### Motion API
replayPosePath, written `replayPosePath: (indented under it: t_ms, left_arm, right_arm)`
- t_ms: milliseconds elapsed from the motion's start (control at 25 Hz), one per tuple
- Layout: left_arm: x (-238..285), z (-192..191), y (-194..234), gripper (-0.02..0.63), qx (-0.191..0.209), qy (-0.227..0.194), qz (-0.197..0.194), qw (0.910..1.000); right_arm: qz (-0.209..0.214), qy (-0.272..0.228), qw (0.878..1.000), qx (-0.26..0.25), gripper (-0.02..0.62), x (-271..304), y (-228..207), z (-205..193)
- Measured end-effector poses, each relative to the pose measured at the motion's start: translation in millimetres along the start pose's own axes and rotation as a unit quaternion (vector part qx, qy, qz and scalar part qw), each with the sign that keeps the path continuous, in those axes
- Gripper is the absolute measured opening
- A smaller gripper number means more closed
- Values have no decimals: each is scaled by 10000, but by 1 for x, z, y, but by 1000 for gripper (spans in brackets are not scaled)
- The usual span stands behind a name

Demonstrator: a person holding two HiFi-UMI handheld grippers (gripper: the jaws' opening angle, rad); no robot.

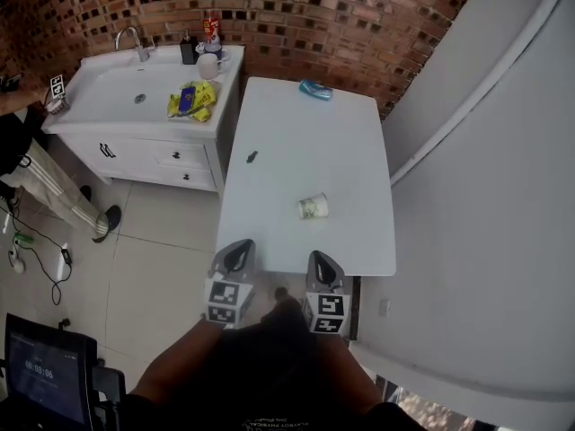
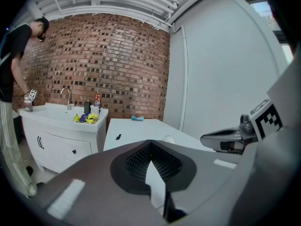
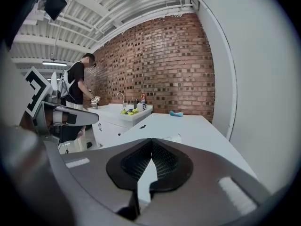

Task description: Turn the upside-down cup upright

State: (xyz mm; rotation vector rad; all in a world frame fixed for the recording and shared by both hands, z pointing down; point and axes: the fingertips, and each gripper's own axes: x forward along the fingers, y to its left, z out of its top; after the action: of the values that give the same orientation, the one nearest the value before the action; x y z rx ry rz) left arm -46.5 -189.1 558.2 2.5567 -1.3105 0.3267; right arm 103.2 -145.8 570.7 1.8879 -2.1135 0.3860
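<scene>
Brick wall [image 1: 314, 16], white sink [image 1: 117, 88], yellow packets [image 1: 193, 100], blue object [image 1: 314, 89] on white table [image 1: 296, 133]

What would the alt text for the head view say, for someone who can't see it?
A small paper cup sits on a white table, with the left gripper and right gripper held shut and empty at its near edge. A sink cabinet stands left of the table.

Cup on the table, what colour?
Paper cup: white with faint side print; head view shows it best.
</scene>
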Motion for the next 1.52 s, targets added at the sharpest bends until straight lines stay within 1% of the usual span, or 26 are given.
replayPosePath:
  t_ms: [240, 400, 640, 800, 960, 1080, 1240, 1520]
  left_arm:
    - [28, 5, 0, -3, -100, 21, 59, 9999]
    - [42, 7, -1, -3, -148, 67, 103, 9998]
    - [56, 12, 11, -3, -294, 108, 255, 9992]
    - [62, 9, 17, -3, -406, 172, 318, 9985]
    - [68, 5, 17, -3, -483, 244, 349, 9979]
    - [73, 8, 19, -3, -449, 245, 343, 9981]
    - [77, 0, 25, -3, -482, 313, 395, 9976]
    - [86, 5, 20, -3, -478, 334, 351, 9977]
  right_arm:
    - [63, 104, 9999, -65, 15, 26, -23, 4]
    - [-12, 278, 9996, -56, 17, 45, -45, 2]
    - [14, 478, 9988, -132, 37, 76, -63, 13]
    - [19, 677, 9976, -155, 59, 93, -74, 12]
    - [18, 910, 9957, -156, 72, 101, -89, 5]
    - [60, 1105, 9938, -143, 82, 109, -97, -4]
    - [119, 1324, 9910, -150, 91, 117, -104, -17]
    - [462, 1713, 9841, 80, 106, 124, -109, -35]
